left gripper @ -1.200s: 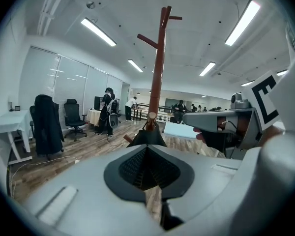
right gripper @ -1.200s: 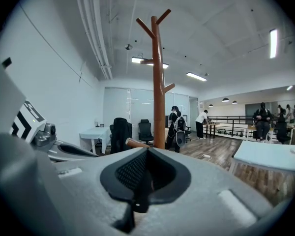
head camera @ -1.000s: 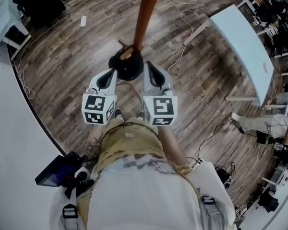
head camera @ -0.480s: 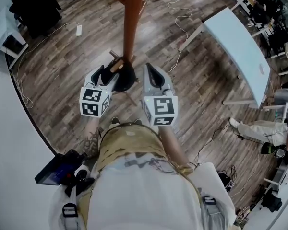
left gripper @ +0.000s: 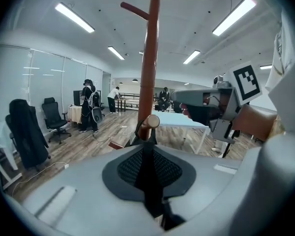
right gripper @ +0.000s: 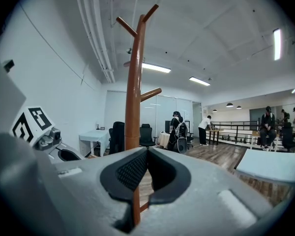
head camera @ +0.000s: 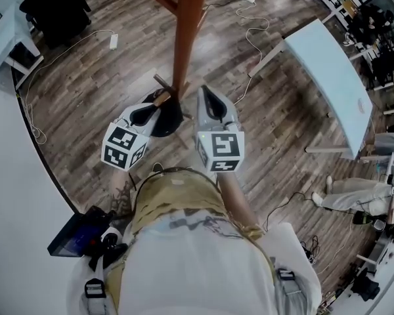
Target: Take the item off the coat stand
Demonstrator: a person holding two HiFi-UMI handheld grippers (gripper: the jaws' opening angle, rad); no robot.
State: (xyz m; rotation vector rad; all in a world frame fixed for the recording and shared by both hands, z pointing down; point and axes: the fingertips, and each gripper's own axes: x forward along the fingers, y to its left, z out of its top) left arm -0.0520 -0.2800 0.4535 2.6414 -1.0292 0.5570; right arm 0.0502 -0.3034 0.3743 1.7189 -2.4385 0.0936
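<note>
The brown wooden coat stand (head camera: pixel 184 38) rises just ahead of me, with a short peg (left gripper: pixel 150 122) low on its pole. A black fabric item (head camera: pixel 171 118), like a cap, hangs on that peg. My left gripper (head camera: pixel 157 105) is at the peg, and its jaws are closing with a strip of the black fabric (left gripper: pixel 145 139) pinched between the pads. In its own view the left gripper (left gripper: pixel 148 154) points at the pole (left gripper: pixel 148 58). My right gripper (head camera: pixel 205 92) is beside the pole on the right, shut and holding nothing. From the right gripper (right gripper: pixel 147 150) the stand (right gripper: pixel 133 82) is straight ahead.
A white table (head camera: pixel 328 64) stands to the right and a person (head camera: pixel 351 194) is beyond it. Cables (head camera: pixel 249 25) lie on the wooden floor behind the stand. A black office chair (head camera: pixel 52 5) is at the far left, and several people (left gripper: pixel 91 104) stand far off.
The left gripper has rolled and swung its marker cube out to the left, while its tip stays at the black item on the peg. The right gripper has barely moved.
</note>
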